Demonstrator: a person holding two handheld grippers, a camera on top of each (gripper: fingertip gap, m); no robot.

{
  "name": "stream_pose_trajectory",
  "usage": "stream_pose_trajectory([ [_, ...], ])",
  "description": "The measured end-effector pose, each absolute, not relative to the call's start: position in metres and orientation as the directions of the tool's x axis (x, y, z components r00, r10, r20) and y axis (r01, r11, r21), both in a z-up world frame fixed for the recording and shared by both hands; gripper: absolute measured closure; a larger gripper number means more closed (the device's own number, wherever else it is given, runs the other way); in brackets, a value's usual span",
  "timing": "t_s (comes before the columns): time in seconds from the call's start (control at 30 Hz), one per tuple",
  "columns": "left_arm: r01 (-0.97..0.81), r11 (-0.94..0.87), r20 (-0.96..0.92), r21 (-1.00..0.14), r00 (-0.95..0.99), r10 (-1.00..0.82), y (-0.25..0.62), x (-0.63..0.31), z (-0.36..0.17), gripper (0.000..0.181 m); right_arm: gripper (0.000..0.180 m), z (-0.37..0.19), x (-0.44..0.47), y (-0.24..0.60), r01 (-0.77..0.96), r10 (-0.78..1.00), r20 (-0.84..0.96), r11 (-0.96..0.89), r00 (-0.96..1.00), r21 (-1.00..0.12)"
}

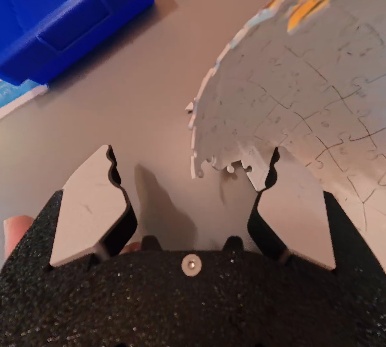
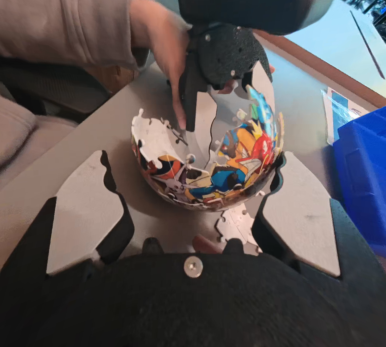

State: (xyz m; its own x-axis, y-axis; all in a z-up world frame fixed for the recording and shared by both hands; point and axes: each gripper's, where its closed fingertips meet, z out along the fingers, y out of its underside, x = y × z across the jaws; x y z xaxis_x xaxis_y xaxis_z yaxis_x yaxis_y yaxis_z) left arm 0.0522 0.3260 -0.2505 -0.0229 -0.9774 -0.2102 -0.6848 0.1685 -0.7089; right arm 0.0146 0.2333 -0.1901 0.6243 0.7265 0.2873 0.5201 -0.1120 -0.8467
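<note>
Bench (image 2: 100, 128), smooth and grey, carries a curved shell of interlocked puzzle pieces (image 2: 208, 169), hollow facing 12 o'clock. Left gripper (image 1: 193, 148), jaws apart, straddles its white rim. Right gripper (image 2: 193, 157), jaws wide, brushes its printed side. Blue bin (image 2: 363, 169) at 3 o'clock.

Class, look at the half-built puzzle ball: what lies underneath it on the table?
Under the puzzle ball a few loose white puzzle pieces lie on the grey table, partly behind the right hand-held gripper. Whatever sits directly beneath the shell is covered.
</note>
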Motion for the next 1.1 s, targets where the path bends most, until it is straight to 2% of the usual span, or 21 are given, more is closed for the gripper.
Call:
stream_pose_trajectory([
  [0.07,-0.673,0.193,-0.248,-0.714,-0.016,-0.969,0.328,0.058,-0.247,0.045,0.038,-0.187,0.016,0.234,0.511,0.722,0.295,-0.094,0.626,-0.854],
  [0.57,-0.572,0.313,-0.42,-0.759,0.063,-0.905,0.351,0.106,-0.22,0.046,0.048,-0.185,0.047,0.243,0.723,0.629,0.539,-0.054,0.56,-0.688],
  [0.8,-0.591,0.232,-0.314,-0.773,0.039,-0.948,0.348,0.102,-0.228,0.058,0.046,-0.19,0.044,0.249,0.777,0.59,0.619,-0.023,0.518,-0.629],
  [0.97,-0.652,0.201,-0.288,-0.731,0.027,-0.957,0.354,0.085,-0.234,0.06,0.047,-0.192,0.041,0.254,0.791,0.572,0.643,-0.017,0.51,-0.612],
  [1.1,-0.643,0.182,-0.268,-0.744,0.037,-0.963,0.355,0.08,-0.232,0.06,0.048,-0.189,0.03,0.256,0.783,0.551,0.663,0.028,0.506,-0.621],
])
